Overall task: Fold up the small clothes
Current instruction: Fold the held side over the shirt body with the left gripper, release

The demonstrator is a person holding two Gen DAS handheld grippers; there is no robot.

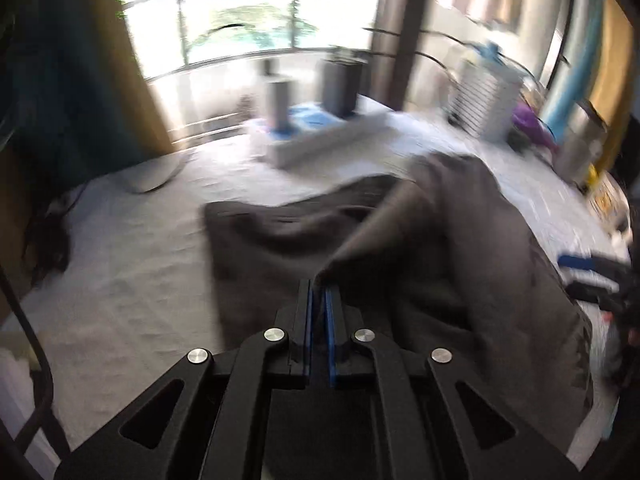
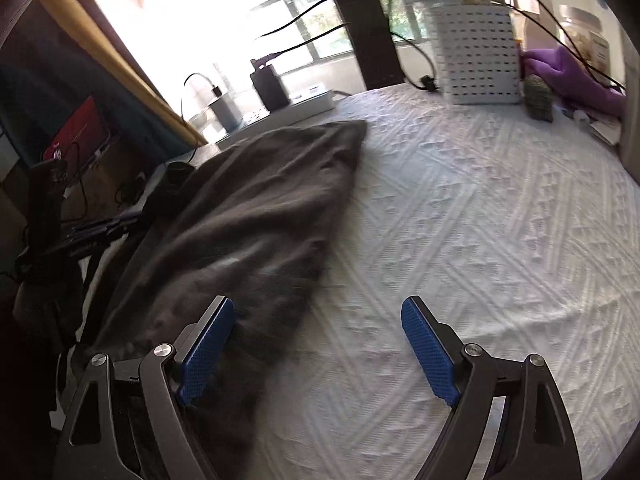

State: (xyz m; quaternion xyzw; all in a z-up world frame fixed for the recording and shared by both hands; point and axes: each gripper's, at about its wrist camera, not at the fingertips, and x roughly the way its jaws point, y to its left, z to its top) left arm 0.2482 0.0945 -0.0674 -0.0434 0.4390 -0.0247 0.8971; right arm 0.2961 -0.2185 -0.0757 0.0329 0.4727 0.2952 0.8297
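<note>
A dark grey-brown garment [image 1: 400, 240] lies on the white textured tablecloth [image 1: 140, 280]. My left gripper [image 1: 319, 292] is shut on a fold of the garment and holds that edge lifted above the rest of the cloth. In the right wrist view the same garment [image 2: 248, 216] lies at the left, reaching the table's left edge. My right gripper [image 2: 320, 344] is open and empty, low over the cloth, its left finger [image 2: 208, 344] over the garment's near edge and its right finger [image 2: 428, 352] over bare tablecloth [image 2: 480, 220]. The right gripper also shows at the far right of the left wrist view [image 1: 592, 276].
A white perforated basket [image 2: 476, 52] stands at the back with cables over it. A purple cloth [image 2: 568, 76] lies at the back right. A white power strip [image 2: 296, 108] with dark adapters sits at the back left. A window is behind.
</note>
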